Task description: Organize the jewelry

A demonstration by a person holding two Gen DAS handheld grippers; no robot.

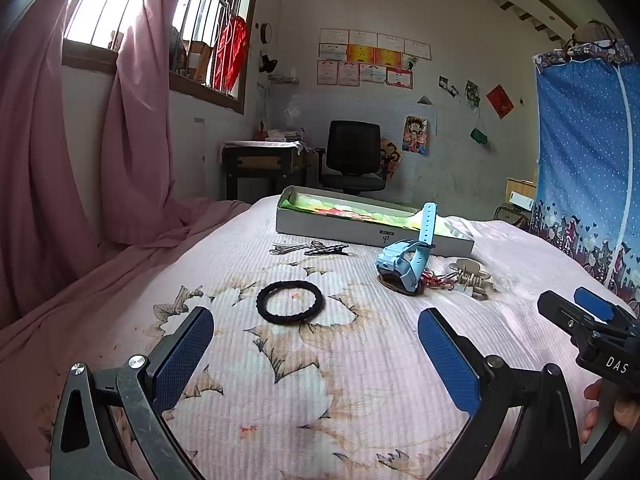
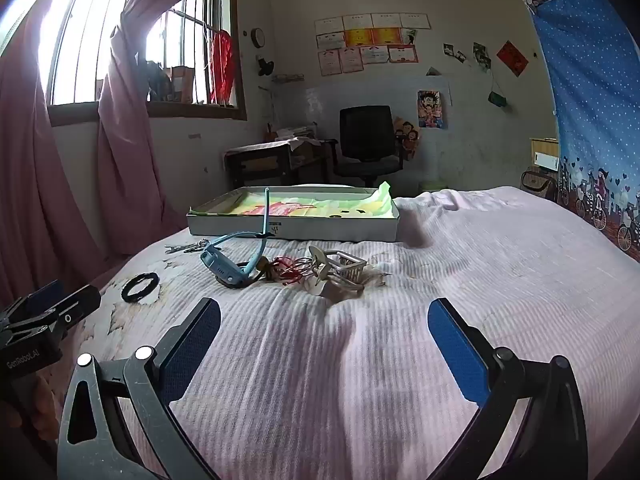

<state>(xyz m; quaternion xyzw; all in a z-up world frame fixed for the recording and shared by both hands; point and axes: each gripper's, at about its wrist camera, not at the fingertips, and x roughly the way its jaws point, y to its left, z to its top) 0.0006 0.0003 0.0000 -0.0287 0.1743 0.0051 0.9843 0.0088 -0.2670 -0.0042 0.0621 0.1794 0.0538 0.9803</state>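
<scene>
- Both hand-held tools hover low over the pink floral bedspread (image 1: 320,400); nothing picked up yet. Judged step: reach for a first piece and carry it to the shallow grey cardboard box with a green-yellow printed lining (image 1: 372,224).
- Left gripper (image 1: 316,344): jaws wide apart, empty. The black braided hair-tie ring (image 1: 289,303) lies flat just ahead, roughly centred between its fingers — the nearest target.
- To do it well, I'd guess: come down with one pad inside the ring and one outside, pinch the braid, not the bedspread, which is soft and will bunch.
- Right gripper (image 2: 324,344): jaws also spread, holding nothing. Ahead of it, a loose heap: beige claw hair clip (image 2: 340,270), red cord bracelet with thin rings (image 2: 290,270), light blue plastic wristwatch (image 2: 234,258) with its strap standing up.
- Heap items touch or overlap; lifting one may drag another. Take the clip from its outer side.
- Dark hairpins (image 1: 316,249) lie near the box's front wall, well beyond both grippers.
- Box sits at the far side of the bed, behind all the pieces.
</scene>
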